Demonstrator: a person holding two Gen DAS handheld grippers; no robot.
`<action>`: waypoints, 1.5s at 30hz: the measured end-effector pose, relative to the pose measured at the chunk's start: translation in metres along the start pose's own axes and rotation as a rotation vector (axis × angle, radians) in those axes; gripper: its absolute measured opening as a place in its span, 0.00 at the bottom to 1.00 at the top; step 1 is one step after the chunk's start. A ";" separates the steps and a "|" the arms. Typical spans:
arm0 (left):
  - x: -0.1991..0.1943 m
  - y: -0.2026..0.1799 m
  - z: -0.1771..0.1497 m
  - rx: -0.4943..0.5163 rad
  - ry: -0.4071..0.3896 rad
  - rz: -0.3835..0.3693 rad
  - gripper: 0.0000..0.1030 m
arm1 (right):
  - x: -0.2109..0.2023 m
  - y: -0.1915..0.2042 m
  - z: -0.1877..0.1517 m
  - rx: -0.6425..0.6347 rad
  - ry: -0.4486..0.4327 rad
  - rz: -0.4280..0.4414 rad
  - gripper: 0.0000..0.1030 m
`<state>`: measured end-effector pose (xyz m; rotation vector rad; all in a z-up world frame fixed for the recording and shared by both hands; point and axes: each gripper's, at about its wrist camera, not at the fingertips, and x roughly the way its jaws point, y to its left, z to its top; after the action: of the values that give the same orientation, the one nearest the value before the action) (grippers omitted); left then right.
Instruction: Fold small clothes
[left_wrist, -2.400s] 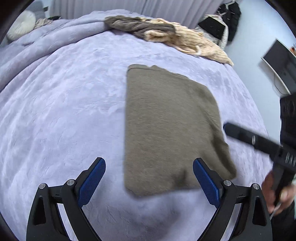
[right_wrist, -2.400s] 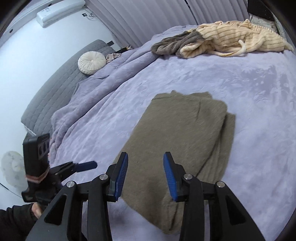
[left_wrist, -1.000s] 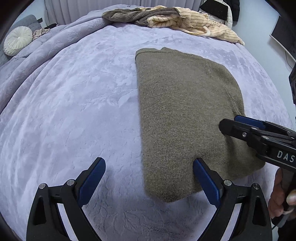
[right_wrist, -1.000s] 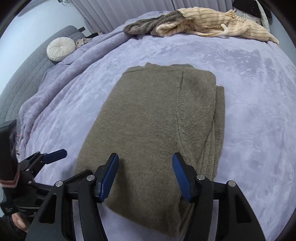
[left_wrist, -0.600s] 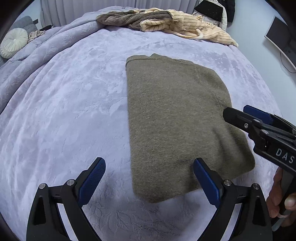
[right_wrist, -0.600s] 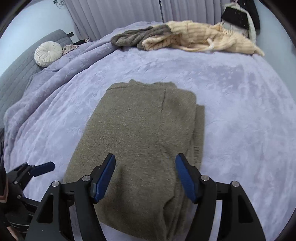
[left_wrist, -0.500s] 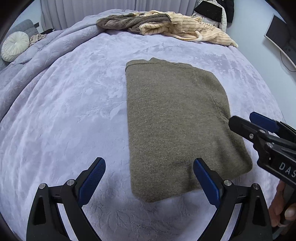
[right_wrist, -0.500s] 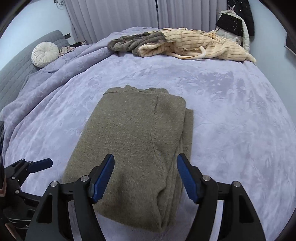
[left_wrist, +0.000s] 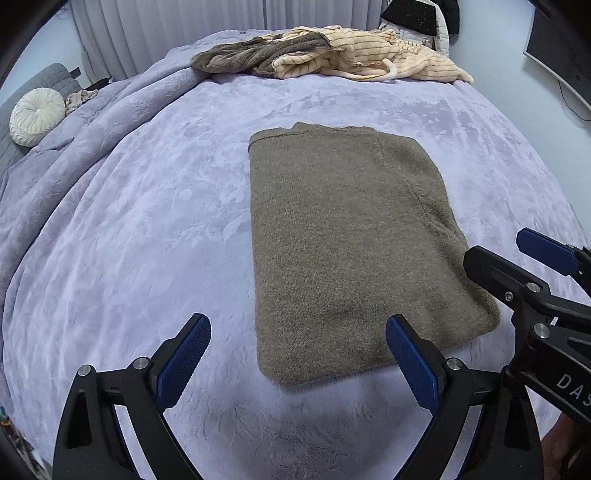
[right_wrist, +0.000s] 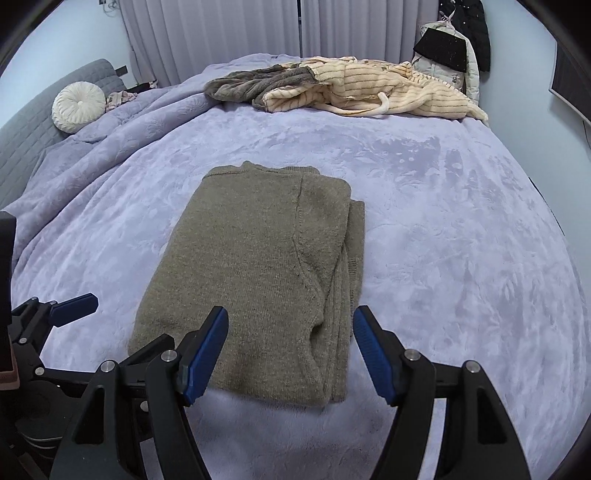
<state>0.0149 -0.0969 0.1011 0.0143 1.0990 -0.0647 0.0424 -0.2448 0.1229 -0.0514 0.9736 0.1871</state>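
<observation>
Left wrist view: the left gripper hangs wide apart and empty over the near edge of the olive sweater, which lies folded flat on the lavender blanket. For the next fold, I'd pinch both near corners together — the soft knit slips.

Right wrist view: the right gripper, jaws spread and holding nothing, hovers over the sweater's layered near-right edge — fuzzy, rectangular, stacked plies.
</observation>
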 end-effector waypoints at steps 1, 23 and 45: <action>0.006 -0.001 0.004 0.014 0.013 -0.036 0.99 | 0.003 -0.002 0.002 0.000 0.003 -0.001 0.73; 0.054 0.041 0.045 -0.130 0.132 -0.504 0.54 | 0.068 -0.033 0.031 0.177 0.078 0.396 0.35; -0.041 0.019 -0.086 0.034 0.066 -0.203 0.92 | -0.043 0.025 -0.086 -0.038 0.034 0.393 0.62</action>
<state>-0.0789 -0.0723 0.0980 -0.0653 1.1627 -0.2666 -0.0555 -0.2371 0.1109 0.1036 1.0075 0.5669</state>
